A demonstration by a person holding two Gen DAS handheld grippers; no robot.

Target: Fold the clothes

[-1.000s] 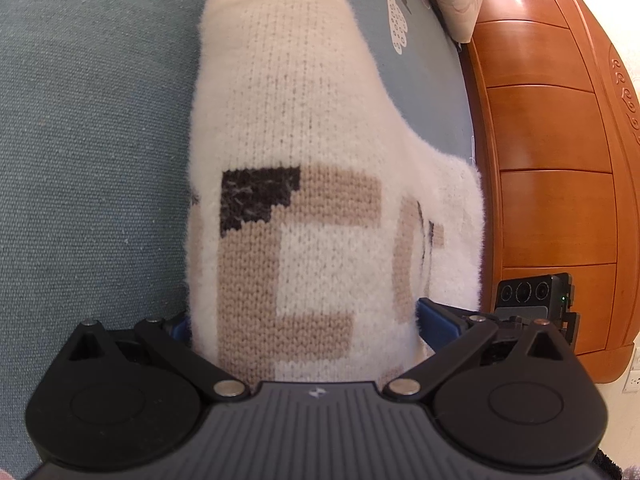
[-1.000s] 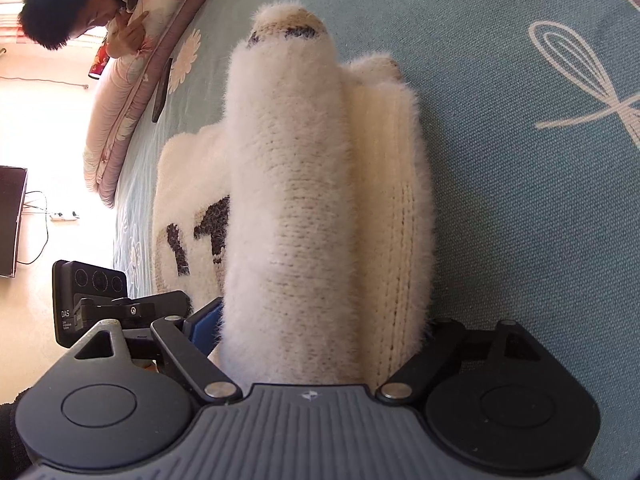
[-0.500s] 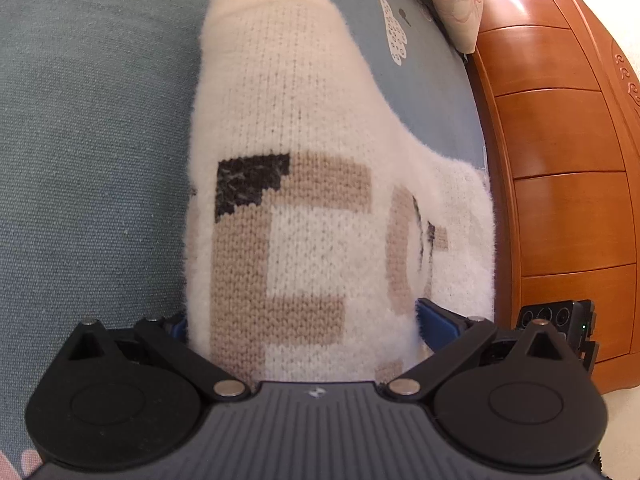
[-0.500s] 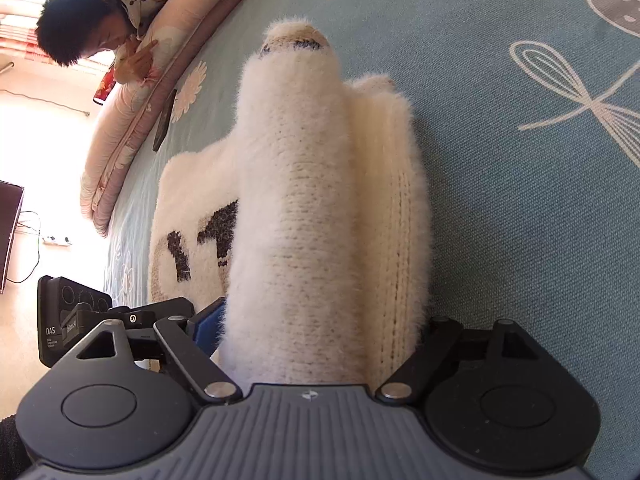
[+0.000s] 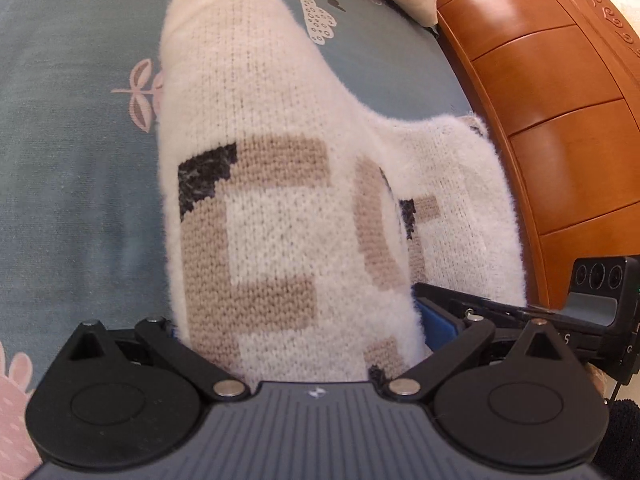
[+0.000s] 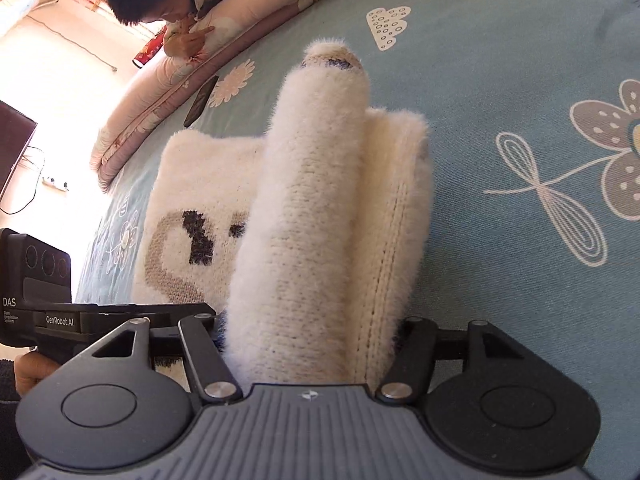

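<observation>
Left wrist: left gripper [image 5: 296, 320] pitched down, jaws clamp sweater [image 5: 280, 184] | right gripper [image 6: 312, 328] jaws closing around sweater fold

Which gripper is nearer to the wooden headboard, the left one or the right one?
Right. The right gripper, jaws closing on the sweater, shows just in front of the wooden headboard; the left gripper holds the sweater's other end, farther from it.

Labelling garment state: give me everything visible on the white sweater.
The sweater is a fluffy cream knit with beige and black block motifs. A bunched fold sits in the left gripper, another in the right gripper, whose jaws are closing on it. Both folds rise off the blue patterned bedsheet; the rest lies flat on it. A stitched seam shows along the right fold.
</observation>
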